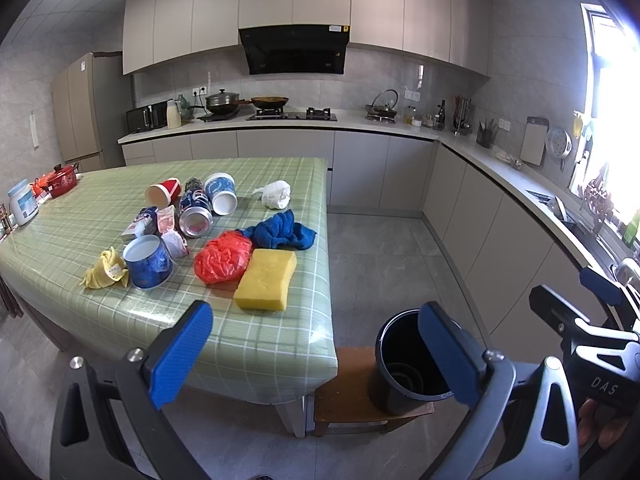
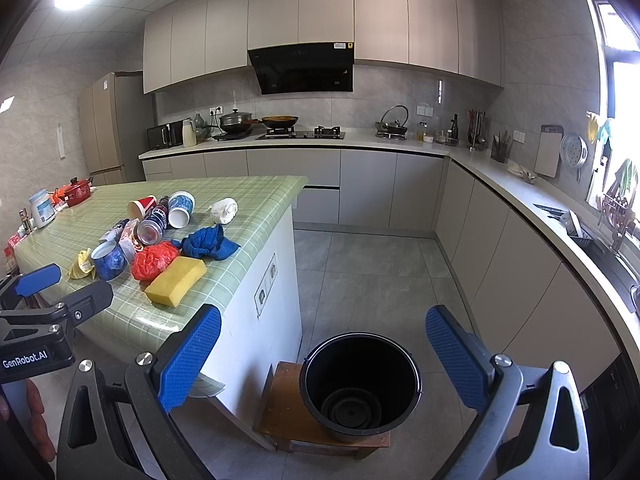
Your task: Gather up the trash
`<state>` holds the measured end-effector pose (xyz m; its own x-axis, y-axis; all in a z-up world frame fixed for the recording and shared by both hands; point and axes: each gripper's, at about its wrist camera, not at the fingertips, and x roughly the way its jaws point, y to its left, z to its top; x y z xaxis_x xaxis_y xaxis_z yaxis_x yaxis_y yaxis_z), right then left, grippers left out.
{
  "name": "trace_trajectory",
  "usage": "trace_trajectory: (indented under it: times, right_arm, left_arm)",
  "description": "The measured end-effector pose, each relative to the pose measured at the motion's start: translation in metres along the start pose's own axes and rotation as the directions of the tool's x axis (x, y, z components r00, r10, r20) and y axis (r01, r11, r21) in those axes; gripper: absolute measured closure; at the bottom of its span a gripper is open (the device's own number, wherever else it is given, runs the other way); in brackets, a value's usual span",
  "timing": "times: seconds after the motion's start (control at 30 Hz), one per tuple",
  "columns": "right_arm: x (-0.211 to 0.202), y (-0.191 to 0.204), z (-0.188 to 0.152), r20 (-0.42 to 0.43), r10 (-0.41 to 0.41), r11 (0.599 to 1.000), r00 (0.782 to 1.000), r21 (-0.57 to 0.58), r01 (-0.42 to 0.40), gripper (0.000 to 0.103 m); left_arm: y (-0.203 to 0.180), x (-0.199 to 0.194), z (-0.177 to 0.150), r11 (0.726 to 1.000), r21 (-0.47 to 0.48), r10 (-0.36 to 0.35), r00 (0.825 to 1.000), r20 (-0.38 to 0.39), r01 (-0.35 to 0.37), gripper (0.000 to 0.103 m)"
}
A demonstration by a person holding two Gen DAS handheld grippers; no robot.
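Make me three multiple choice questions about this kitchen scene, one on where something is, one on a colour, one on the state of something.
1. Where does the black bucket stand?
A. on the green table
B. on a low wooden stool beside the table
C. on the counter by the stove

2. What colour is the sponge near the table's front edge?
A. yellow
B. white
C. pink

3. What state is the soda can in?
A. standing upright
B. held by a gripper
C. lying on its side

Answers: B, the right wrist view shows the bucket on the stool; A, the block is plainly yellow; C, its round end faces the camera among the cups.
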<state>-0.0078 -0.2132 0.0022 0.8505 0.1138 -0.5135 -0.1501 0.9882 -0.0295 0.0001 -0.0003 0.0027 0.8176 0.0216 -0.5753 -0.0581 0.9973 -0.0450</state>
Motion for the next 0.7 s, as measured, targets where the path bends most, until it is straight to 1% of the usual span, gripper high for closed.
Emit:
trace_trajectory:
  times: [0.37,0.53,0.7]
  right_arm:
    - [0.002,0.002,-0.001,-0.005,0.002,1.000,1.000,-0.003,-0.002,0.000]
    - [0.011,0.004,-0.003,-0.019,0.019,1.000,1.000,-0.009,-0.019,0.000]
    - [0.020,0.010,0.000,-0.035,0.064,0.998,0.997,-0.016,-0.065,0.000]
  left_arm:
    - [0.002,0.004,-0.003,1.000,-0.014,0.004,1.000,-0.004,-0.004,0.000]
    - [0.010,0.007,-0.003,0.999,-0.032,0.031,0.999,-0.008,-0.031,0.000]
    - [0.028,0.005,-0.002,0.995,-0.064,0.075,0.997,-0.011,-0.076,0.000]
